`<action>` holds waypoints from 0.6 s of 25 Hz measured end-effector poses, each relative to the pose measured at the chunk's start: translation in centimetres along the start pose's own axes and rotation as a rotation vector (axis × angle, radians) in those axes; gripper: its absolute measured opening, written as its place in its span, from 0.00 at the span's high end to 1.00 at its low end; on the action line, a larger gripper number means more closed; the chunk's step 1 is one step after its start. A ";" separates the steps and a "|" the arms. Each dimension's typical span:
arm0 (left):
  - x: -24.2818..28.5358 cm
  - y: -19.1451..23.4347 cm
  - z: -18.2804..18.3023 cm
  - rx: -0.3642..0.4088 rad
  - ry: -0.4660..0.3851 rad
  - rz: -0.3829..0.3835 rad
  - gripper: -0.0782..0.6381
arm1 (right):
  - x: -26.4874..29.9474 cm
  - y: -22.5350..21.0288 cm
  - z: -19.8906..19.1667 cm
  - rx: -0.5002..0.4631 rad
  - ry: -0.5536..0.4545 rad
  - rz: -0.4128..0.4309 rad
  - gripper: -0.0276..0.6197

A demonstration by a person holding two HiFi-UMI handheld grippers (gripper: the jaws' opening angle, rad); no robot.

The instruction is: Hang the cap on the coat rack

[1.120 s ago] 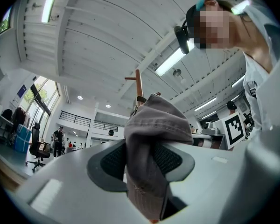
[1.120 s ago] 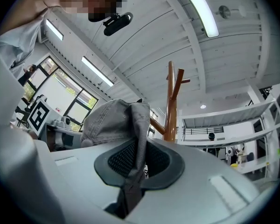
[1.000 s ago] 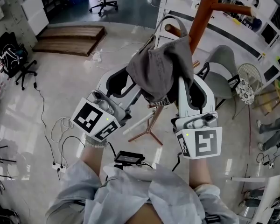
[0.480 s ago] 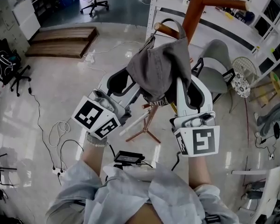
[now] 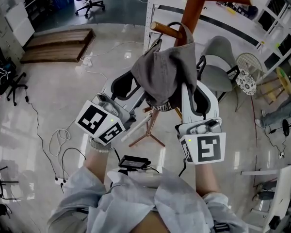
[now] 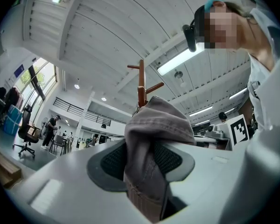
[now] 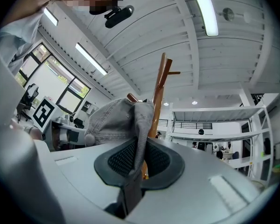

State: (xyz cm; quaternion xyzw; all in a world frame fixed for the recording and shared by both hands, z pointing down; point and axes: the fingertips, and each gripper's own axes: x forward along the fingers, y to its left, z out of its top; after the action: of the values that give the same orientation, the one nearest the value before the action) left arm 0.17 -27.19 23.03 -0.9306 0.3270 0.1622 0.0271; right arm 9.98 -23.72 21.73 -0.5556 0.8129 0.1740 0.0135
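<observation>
A grey cap [image 5: 160, 74] hangs between both grippers, held up near the orange-brown coat rack [image 5: 191, 8]. My left gripper [image 5: 133, 89] is shut on the cap's left side, where bunched cloth [image 6: 154, 125] fills the jaws [image 6: 140, 160]. My right gripper [image 5: 188, 89] is shut on a thin edge of the cap [image 7: 114, 118] pinched between its pads [image 7: 139, 160]. The cap's back strap arcs right by the end of a rack peg [image 5: 164, 29]; I cannot tell whether it is over the peg. The rack's pole [image 7: 159, 87] rises just behind the cap.
The rack's legs [image 5: 148, 135] spread on the shiny floor below my grippers. A grey chair [image 5: 220, 57] stands to the right of the rack, white shelving [image 5: 153, 4] behind it. A wooden platform [image 5: 58, 38] lies far left, cables [image 5: 63, 140] trail on the floor.
The cap and both grippers have kept their hold and sit slightly closer to the rack peg. The surroundings have shifted left in the head view.
</observation>
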 end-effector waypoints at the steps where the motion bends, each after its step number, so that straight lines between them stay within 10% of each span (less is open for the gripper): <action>1: 0.1 0.1 -0.1 -0.001 0.002 0.001 0.65 | 0.0 0.0 -0.1 0.003 0.003 0.001 0.90; 15: -0.2 0.1 -1.9 0.004 0.052 0.013 0.65 | -0.3 0.4 -2.5 0.049 0.046 0.018 0.90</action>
State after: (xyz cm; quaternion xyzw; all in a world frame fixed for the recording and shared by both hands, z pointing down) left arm 0.45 -27.46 24.90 -0.9324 0.3338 0.1375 0.0193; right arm 10.17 -24.11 24.25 -0.5515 0.8221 0.1410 0.0067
